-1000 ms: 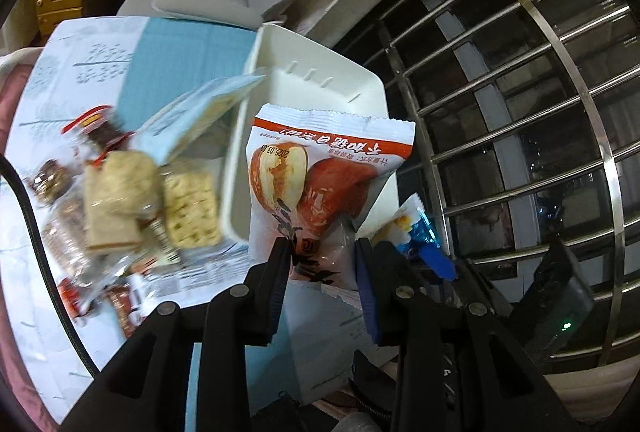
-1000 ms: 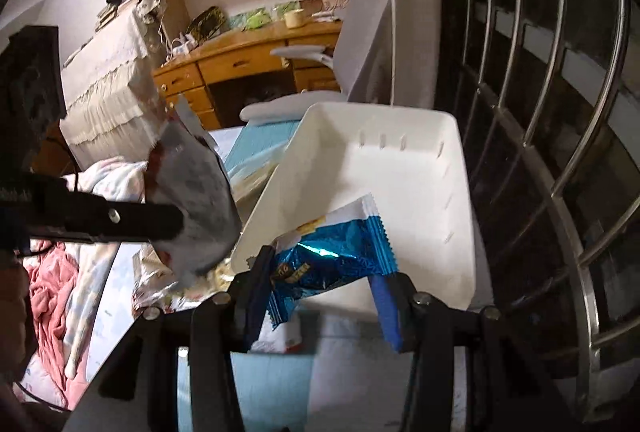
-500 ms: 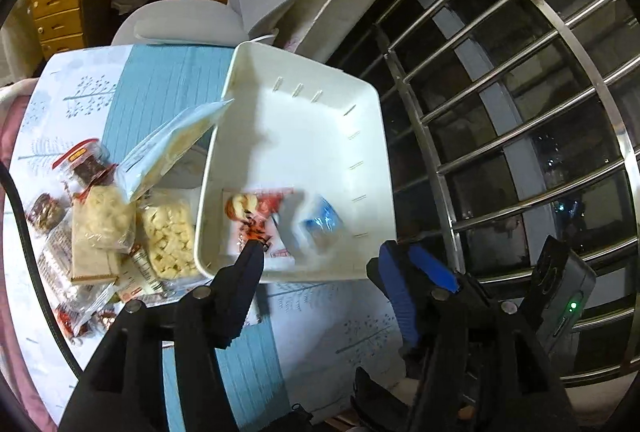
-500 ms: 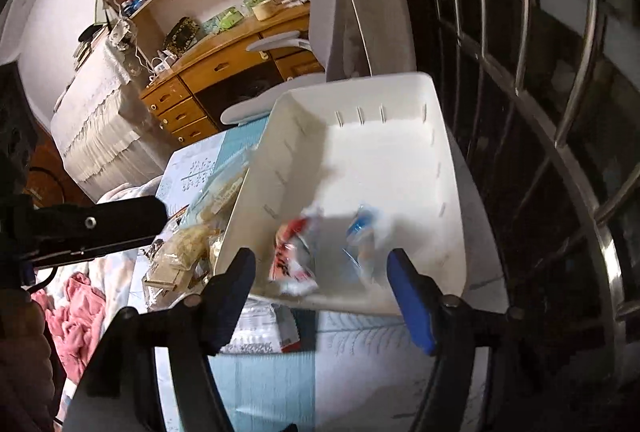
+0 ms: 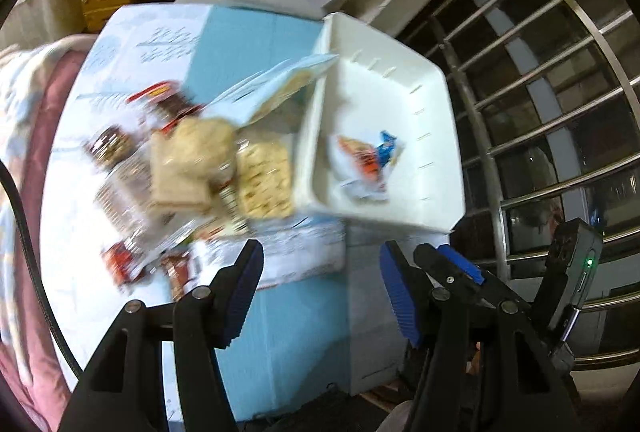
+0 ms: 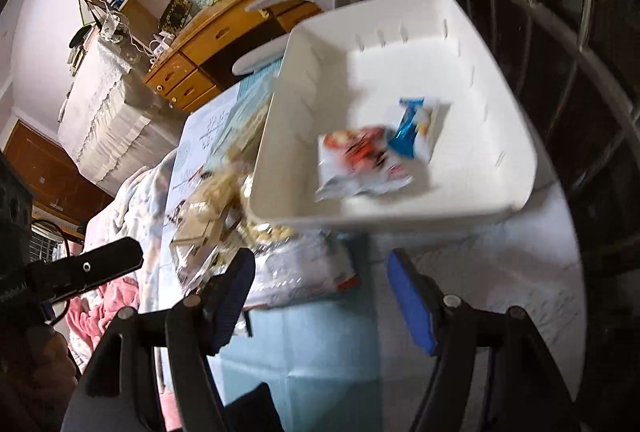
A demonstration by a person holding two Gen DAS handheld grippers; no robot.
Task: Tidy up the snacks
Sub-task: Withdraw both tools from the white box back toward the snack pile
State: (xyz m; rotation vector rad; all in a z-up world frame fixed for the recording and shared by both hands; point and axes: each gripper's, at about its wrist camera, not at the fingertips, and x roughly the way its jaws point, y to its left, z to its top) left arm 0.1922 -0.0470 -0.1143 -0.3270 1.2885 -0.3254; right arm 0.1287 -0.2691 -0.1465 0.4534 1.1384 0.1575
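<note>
Blue ribbed pads line the black fingers of both tools, and both stand released with nothing between them. The left gripper (image 5: 320,284) hangs above the near edge of the table (image 5: 304,332), its jaws parted about halfway over bare cloth. The right gripper (image 6: 320,292) has its jaws set wider, over the same pale blue and white printed cloth, just short of the white bin (image 6: 516,168).

Only the left wrist view shows the right tool's fingers lying close beside the left tool's right finger, plus a dark device with a small green light (image 5: 576,272) at the far right. Only the right wrist view shows the left tool as a black bar (image 6: 86,270) at the left edge, a wooden desk (image 6: 224,44) with drawers, and shelves of books above it.

The bin is smooth moulded plastic, rectangular with rounded corners and short slits near its rim. Inside lie two crinkled packets touching each other: a white-and-red snack packet (image 6: 356,160) and a shiny blue snack packet (image 6: 412,130).

Left of the bin, a heap of loose snacks (image 5: 192,172) sits on the cloth: clear wrappers over pale, bumpy biscuit squares, darker nutty bars and red-edged packs, blurred in both views. A flat light blue pouch (image 5: 276,88) leans against the bin's left wall. Steel window bars (image 5: 540,72) curve behind the table.
</note>
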